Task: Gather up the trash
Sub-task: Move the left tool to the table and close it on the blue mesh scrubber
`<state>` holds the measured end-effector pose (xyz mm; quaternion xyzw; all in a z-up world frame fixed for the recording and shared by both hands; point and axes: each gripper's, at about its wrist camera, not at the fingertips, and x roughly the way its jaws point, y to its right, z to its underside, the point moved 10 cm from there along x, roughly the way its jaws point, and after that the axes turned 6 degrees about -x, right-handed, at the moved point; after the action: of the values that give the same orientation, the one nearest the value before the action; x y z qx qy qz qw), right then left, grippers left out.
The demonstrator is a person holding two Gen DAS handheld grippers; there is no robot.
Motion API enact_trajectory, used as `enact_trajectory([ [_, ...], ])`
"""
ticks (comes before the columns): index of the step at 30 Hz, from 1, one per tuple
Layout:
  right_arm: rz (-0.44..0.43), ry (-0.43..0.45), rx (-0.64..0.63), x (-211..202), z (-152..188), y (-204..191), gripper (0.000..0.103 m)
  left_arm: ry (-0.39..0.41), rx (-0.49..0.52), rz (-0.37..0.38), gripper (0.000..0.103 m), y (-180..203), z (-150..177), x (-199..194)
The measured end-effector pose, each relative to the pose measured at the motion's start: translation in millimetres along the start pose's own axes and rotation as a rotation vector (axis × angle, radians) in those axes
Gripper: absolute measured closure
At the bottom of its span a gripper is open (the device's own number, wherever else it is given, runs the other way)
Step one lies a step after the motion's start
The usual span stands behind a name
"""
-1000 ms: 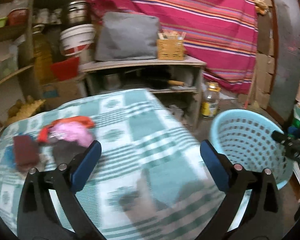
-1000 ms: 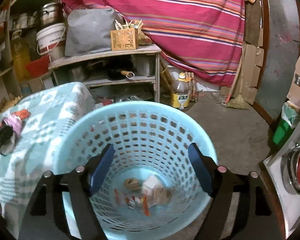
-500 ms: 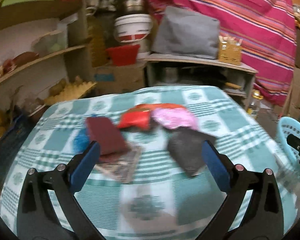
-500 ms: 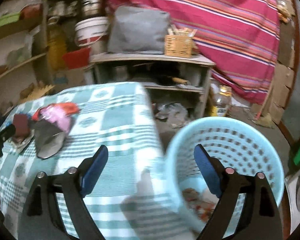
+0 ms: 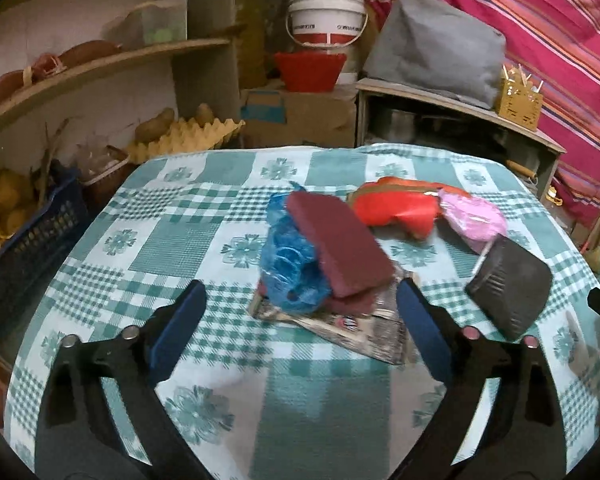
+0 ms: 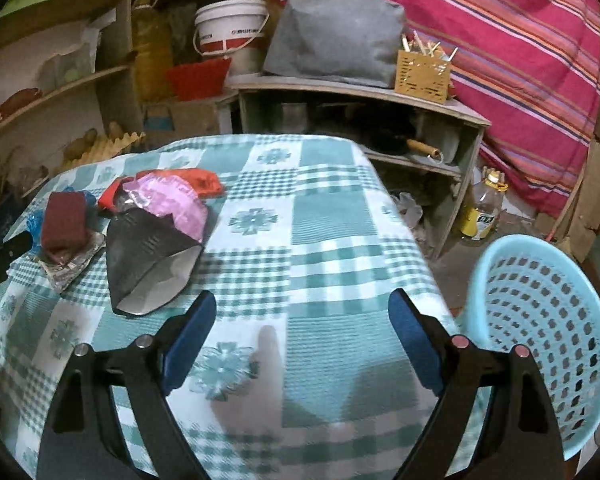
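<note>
Checked green cloth covers your desk (image 5: 204, 240), and both cameras have swung off the blue basket (image 6: 548, 320) and back over it, which I read as one drop-off done and the next pickup beginning. That basket now sits at the lower right of the right view, on the floor just beside the desk. What is left to collect lies in a loose heap at the centre of the left view: a maroon block (image 5: 340, 248) resting on a blue plastic bag (image 5: 288, 268), a flat printed wrapper (image 5: 360, 328) under them, a red wrapper (image 5: 396, 208), a pink wrapper (image 5: 476, 220) and a black pouch (image 5: 508, 288) to the right. Your left tongs (image 5: 300, 320) stand wide apart, having just narrowed a little, with nothing pressed between them; the block and bag show just past the tips. Your right tongs (image 6: 300, 328) have just been opening and are wide, empty, over bare cloth, the black pouch up to their left.
</note>
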<state>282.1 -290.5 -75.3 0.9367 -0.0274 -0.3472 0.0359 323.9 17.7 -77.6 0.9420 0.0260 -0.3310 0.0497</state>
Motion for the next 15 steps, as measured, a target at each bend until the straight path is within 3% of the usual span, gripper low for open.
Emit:
enact_trajectory([
  [8,0.003,-0.018,-0.053,9.8,-0.4,-16.5,0.017,-0.075,-0.031,0.050,0.047,-12.0,1.5,24.1],
  [12,-0.003,-0.023,-0.051,11.6,-0.9,-20.4,0.017,-0.087,-0.037,0.095,0.087,-10.1,2.0,27.4],
  [15,-0.011,-0.018,-0.063,9.8,-0.7,-27.1,0.017,-0.067,-0.050,0.104,0.093,-12.4,-1.4,21.9],
])
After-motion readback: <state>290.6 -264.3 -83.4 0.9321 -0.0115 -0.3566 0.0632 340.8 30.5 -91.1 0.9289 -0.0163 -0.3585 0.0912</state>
